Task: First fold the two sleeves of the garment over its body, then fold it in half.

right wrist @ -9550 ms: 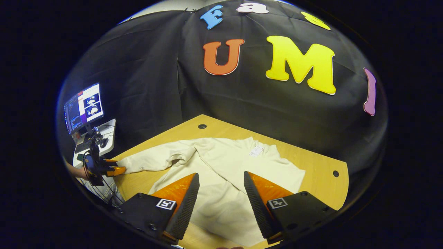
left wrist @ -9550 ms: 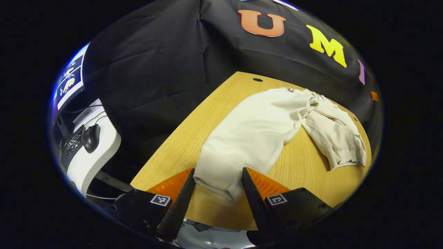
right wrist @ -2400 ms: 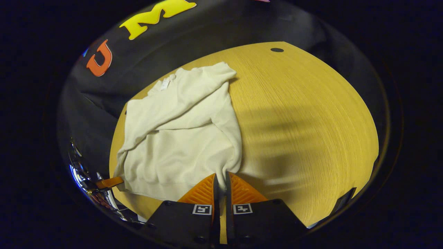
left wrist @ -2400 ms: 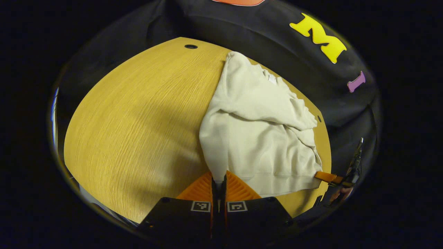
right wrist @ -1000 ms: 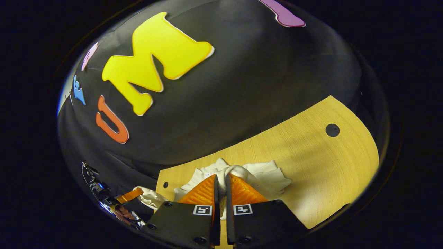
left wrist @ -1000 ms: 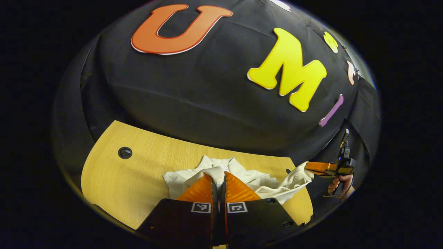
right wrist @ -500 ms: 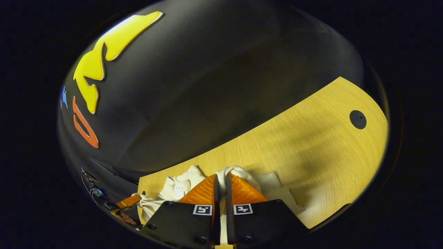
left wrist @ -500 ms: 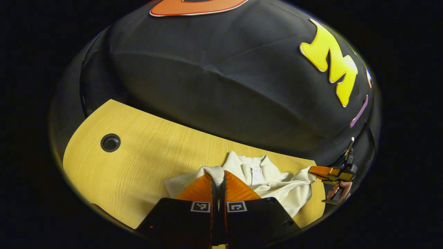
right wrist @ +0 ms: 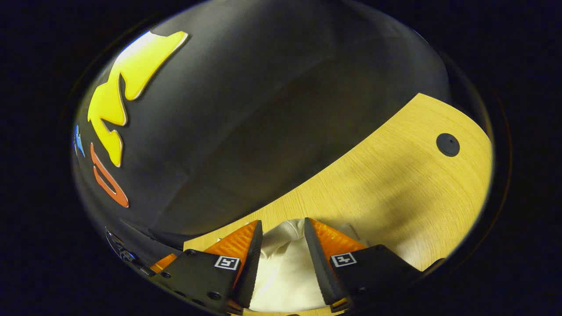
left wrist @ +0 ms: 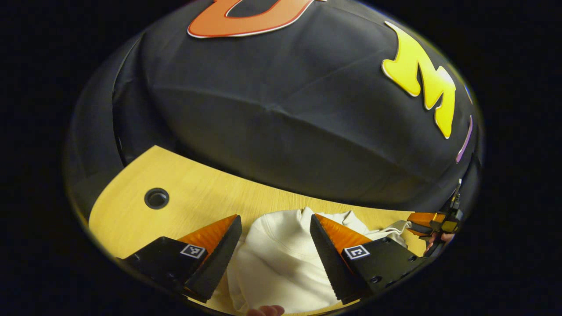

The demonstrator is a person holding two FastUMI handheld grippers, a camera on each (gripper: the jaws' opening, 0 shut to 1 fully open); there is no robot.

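The cream garment (left wrist: 276,263) lies folded on the wooden table (left wrist: 197,197), its doubled edge bulging up toward the booth wall. My left gripper (left wrist: 275,218) is open, and the cloth sits loose between its spread fingers. In the right gripper view the same garment (right wrist: 283,267) fills the gap of my right gripper (right wrist: 283,221), which is also open and pressing on nothing. The right gripper (left wrist: 423,223) also appears at the far right of the left gripper view, held by a hand (left wrist: 439,238) at the garment's other corner.
The table has a round cable hole (left wrist: 156,198) near its left back corner and another cable hole (right wrist: 448,144) at the right. The black cloth wall rises just behind the table's back edge. Bare tabletop (right wrist: 395,184) stretches to the right of the garment.
Both grippers, shut on the garment's hem corners half a second ago, have opened and let the cloth drop onto the folded body. The views have barely shifted.
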